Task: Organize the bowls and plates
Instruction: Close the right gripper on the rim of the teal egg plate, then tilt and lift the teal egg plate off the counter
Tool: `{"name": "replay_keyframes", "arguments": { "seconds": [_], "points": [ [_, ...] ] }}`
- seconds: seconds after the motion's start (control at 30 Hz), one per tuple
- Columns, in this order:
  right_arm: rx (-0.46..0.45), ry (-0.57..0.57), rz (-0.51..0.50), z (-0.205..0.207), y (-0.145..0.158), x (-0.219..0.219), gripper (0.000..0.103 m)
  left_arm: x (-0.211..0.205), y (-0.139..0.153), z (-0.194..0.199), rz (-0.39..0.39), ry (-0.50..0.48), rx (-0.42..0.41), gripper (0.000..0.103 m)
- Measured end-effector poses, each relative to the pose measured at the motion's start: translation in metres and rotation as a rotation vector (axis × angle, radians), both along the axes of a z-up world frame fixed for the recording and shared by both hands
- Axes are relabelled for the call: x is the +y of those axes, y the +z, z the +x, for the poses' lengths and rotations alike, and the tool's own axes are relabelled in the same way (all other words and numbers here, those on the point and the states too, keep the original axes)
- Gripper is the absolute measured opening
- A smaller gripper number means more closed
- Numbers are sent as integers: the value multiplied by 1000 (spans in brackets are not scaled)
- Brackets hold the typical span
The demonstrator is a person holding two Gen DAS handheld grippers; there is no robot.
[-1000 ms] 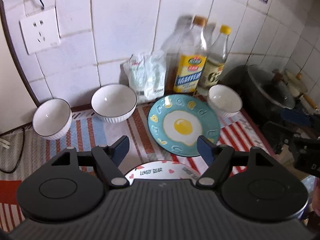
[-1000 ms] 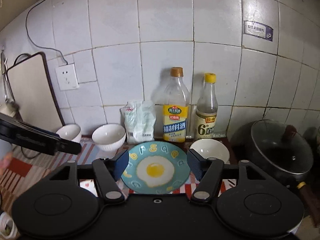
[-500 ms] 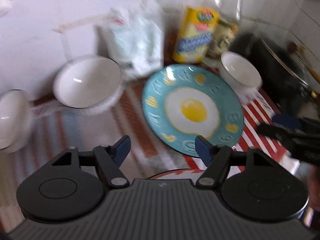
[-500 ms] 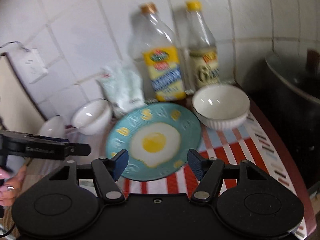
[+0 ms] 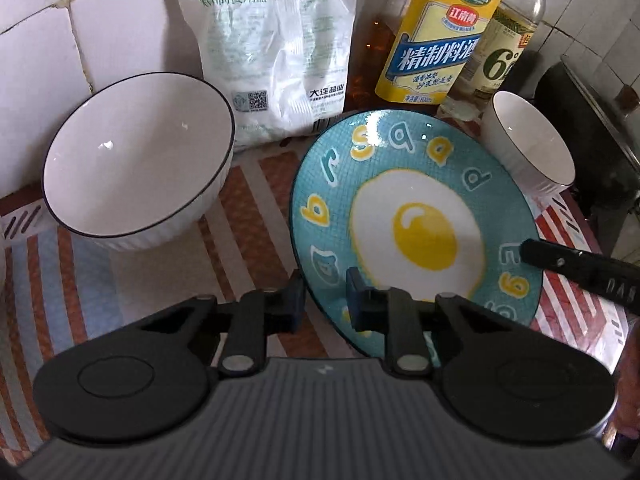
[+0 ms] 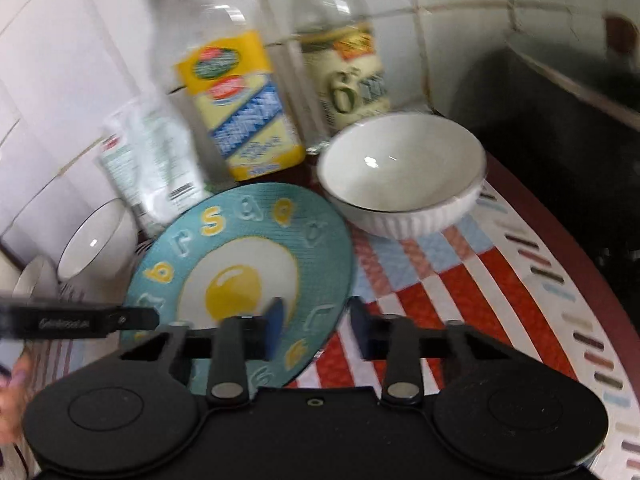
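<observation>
A teal plate [image 5: 420,232] with a fried-egg picture lies on the striped cloth, and both grippers hold it by opposite edges. My left gripper [image 5: 326,304] is closing, one pad over the plate's near-left rim and one outside it. My right gripper [image 6: 316,320] is closing the same way on the plate [image 6: 240,264] at its near-right rim. A white bowl [image 5: 136,160] stands left of the plate, and a smaller white bowl [image 5: 528,148] stands at its far right. In the right wrist view that bowl [image 6: 400,172] is just beyond the plate.
A salt bag [image 5: 276,40], a yellow-labelled bottle [image 5: 436,40] and a clear bottle [image 5: 504,56] stand against the tiled wall behind the plate. A dark pot [image 6: 560,120] sits at the right. Two more bowls [image 6: 96,240] show at the far left.
Both grippers dropped and moved in toward the teal plate. Their jaws went from wide apart to narrow, each closing over an edge of the plate.
</observation>
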State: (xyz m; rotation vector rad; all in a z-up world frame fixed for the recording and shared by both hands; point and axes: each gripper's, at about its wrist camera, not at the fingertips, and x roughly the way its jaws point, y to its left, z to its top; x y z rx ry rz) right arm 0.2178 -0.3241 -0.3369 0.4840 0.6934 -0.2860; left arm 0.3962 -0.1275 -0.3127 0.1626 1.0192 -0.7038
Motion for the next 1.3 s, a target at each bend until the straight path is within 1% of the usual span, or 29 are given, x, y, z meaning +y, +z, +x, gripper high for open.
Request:
{"name": "replay_keyframes", "arguments": {
  "seconds": [0.07, 0.1, 0.2, 0.27, 0.3, 0.33, 0.37, 0.43, 0.57, 0.67, 0.77, 0.8, 0.9, 1.0, 1.1, 1.17, 1.3],
  "points": [
    [-23, -25, 109, -4, -5, -14, 11, 0, -1, -1, -5, 18, 2, 20],
    [-30, -30, 133, -5, -7, -17, 10, 0, -1, 0, -11, 28, 8, 21],
    [-19, -16, 106, -3, -6, -12, 12, 1, -2, 3, -29, 56, 31, 21],
    [-10, -11, 127, 0, -8, -14, 12, 0, -1, 3, -19, 55, 23, 21],
    [-5, -12, 168, 2, -12, -17, 12, -1, -1, 2, -15, 61, 19, 21],
    [8, -5, 233, 6, -18, -22, 14, -3, -1, 2, -12, 67, 18, 22],
    [6, -11, 273, 9, -24, -24, 16, -4, -1, 1, -10, 69, 16, 23],
    [-4, -35, 279, 10, -25, -24, 16, -6, -1, -1, -5, 67, 11, 24],
    [28, -50, 286, 10, -22, -21, 15, -9, 2, -1, 11, 75, 16, 24],
    [29, -35, 276, 9, -12, -17, 16, -9, 11, -4, 2, 59, -20, 24],
    [57, -28, 256, 6, -1, -13, 16, -6, 22, -9, 7, 28, -9, 24],
    [51, -25, 242, 4, 2, -11, 17, -5, 24, -12, 6, 22, -15, 24],
    [44, -23, 246, -4, 9, -9, 17, 1, 33, -22, -4, 19, -13, 24],
    [51, -3, 218, -13, 20, -2, 17, 7, 45, -37, -10, 14, -35, 24],
    [46, 10, 213, -24, 30, 4, 18, 13, 59, -51, -19, 23, -52, 24],
    [34, 19, 218, -32, 36, 8, 18, 21, 69, -61, -50, 43, -62, 23],
    [5, 20, 230, -53, 53, 14, 18, 32, 93, -81, -74, 39, -75, 23]
  ]
}}
